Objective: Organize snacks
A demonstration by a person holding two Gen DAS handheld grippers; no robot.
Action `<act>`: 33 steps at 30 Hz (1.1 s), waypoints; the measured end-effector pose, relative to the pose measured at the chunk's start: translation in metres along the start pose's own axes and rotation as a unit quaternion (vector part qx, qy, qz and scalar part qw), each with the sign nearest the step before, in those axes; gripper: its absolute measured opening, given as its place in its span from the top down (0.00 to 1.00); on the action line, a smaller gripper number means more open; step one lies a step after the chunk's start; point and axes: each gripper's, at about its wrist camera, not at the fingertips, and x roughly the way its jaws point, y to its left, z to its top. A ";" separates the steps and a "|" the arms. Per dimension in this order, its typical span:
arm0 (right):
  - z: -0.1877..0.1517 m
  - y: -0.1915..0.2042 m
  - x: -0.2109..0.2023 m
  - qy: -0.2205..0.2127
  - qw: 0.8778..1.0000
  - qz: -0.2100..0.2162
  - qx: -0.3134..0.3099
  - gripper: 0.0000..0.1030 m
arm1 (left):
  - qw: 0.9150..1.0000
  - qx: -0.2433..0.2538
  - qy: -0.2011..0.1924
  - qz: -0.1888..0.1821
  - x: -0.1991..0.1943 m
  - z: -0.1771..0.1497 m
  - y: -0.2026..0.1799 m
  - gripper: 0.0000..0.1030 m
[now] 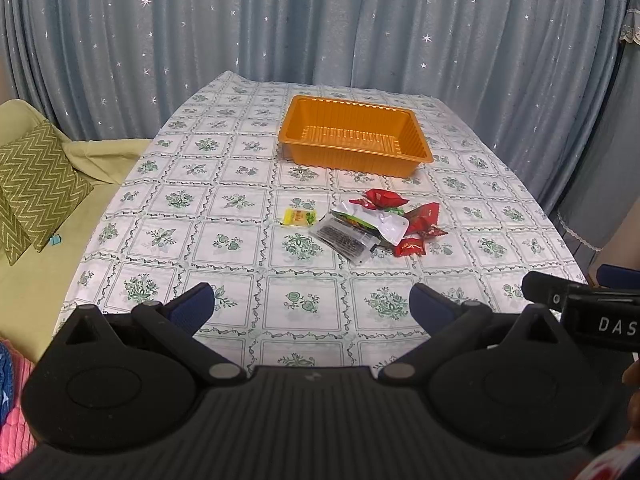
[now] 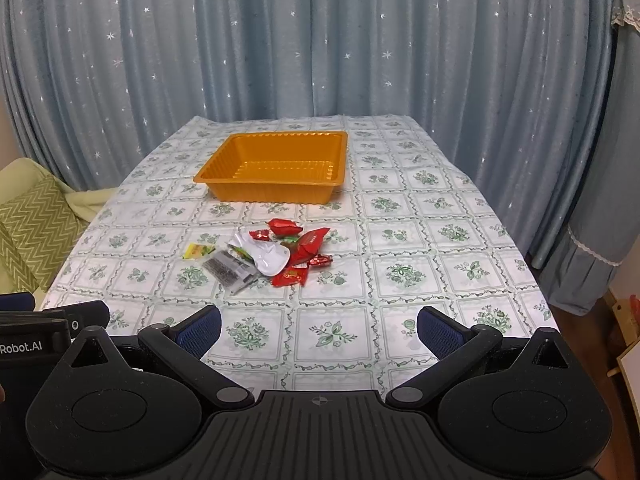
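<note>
Two open grippers [image 1: 312, 304] [image 2: 319, 328], one orange tray [image 2: 224, 176], five red packets [image 2: 290, 277]

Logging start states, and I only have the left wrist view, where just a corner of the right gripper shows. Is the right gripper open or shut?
Observer: Open. The right wrist view shows the right gripper with its fingers spread wide and nothing between them.
Operator: Is it near the snacks?
Observer: No. Its blue pads are over the near part of the tablecloth, well short of the snack pile.
Operator: Does that view catch the left gripper?
Observer: Only a side of the left gripper, at the frame's left edge, with a label reading Robot.AI.
</note>
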 end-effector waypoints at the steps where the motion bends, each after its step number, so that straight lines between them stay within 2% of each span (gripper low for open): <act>1: 0.000 0.000 0.000 0.000 1.000 0.000 0.000 0.00 | 1.000 0.000 0.000 0.000 0.000 0.000 0.000 0.00; 33: 0.000 -0.001 0.002 0.000 1.000 -0.004 0.004 0.00 | 1.000 0.001 0.000 0.001 0.001 -0.001 -0.001 0.00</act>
